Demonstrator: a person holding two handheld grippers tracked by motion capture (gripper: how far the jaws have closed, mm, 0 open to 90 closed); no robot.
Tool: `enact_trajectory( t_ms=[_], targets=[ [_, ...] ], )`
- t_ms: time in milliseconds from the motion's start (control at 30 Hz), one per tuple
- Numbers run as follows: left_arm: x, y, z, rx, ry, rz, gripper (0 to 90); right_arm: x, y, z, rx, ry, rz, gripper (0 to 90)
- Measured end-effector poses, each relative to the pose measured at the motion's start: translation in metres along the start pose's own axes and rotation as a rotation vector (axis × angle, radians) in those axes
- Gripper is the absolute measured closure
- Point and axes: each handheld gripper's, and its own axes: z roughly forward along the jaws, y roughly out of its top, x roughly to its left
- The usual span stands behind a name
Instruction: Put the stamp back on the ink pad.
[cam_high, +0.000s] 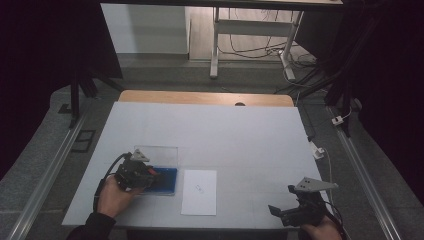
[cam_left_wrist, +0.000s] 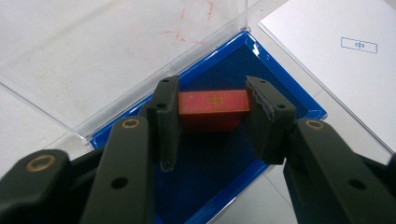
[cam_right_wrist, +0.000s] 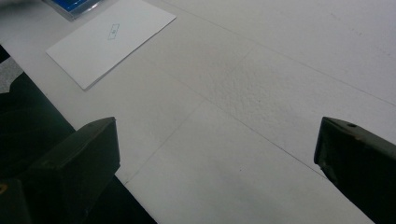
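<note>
Red and rectangular, the block (cam_left_wrist: 214, 108) carries a small gold mark on its smooth top face and sits clamped between the two black pads of the left claw (cam_left_wrist: 212, 114), one pad on each short end. The block is above the dark blue, felt-like lining of a shallow blue tray (cam_left_wrist: 299, 100); whether it touches the lining cannot be told. A clear, rigid plastic lid (cam_left_wrist: 93, 70) lies open flat beyond the tray, joined along its far edge. Just beside the tray lies a white paper sheet (cam_high: 199, 191), flat and rectangular, printed with a small blue framed mark at its centre. The right claw (cam_high: 290, 210) stands wide open near the front right corner of the counter (cam_high: 225, 130), with nothing between its jaws. The counter has a matte, pale grey, finely grained surface with thin seam lines; a strip of light wood shows along its far edge. Dark drapes flank the area, and a white desk frame with loose cables stands on the floor beyond.
</note>
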Motion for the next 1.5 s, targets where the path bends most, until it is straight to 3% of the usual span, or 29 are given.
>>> enact_trajectory(
  t_ms=[167, 600, 833, 1000, 1267, 1500],
  targets=[
    [0.000, 0.000, 0.000, -0.002, 0.007, -0.005, 54.5, 0.000, 0.000, 0.000, 0.000, -0.001, 0.000, 0.4],
    [0.002, 0.000, -0.007, -0.077, -0.006, -0.032, 35.2, 0.000, 0.000, 0.000, -0.004, 0.003, 0.001, 0.4],
    [0.004, -0.001, -0.012, -0.127, -0.025, -0.054, 19.8, 0.000, 0.000, 0.000, -0.003, 0.000, 0.000, 0.4],
    [0.004, 0.000, -0.020, -0.170, -0.068, -0.080, 10.5, 0.000, 0.000, 0.000, -0.002, -0.001, 0.001, 0.4],
    [0.001, 0.000, -0.033, -0.185, -0.076, -0.074, 7.4, 0.000, 0.000, 0.000, -0.001, -0.001, 0.005, 0.4],
    [0.003, -0.006, -0.044, -0.218, -0.119, -0.101, 5.1, 0.000, 0.000, 0.000, 0.000, -0.001, 0.005, 0.4]
  ],
)
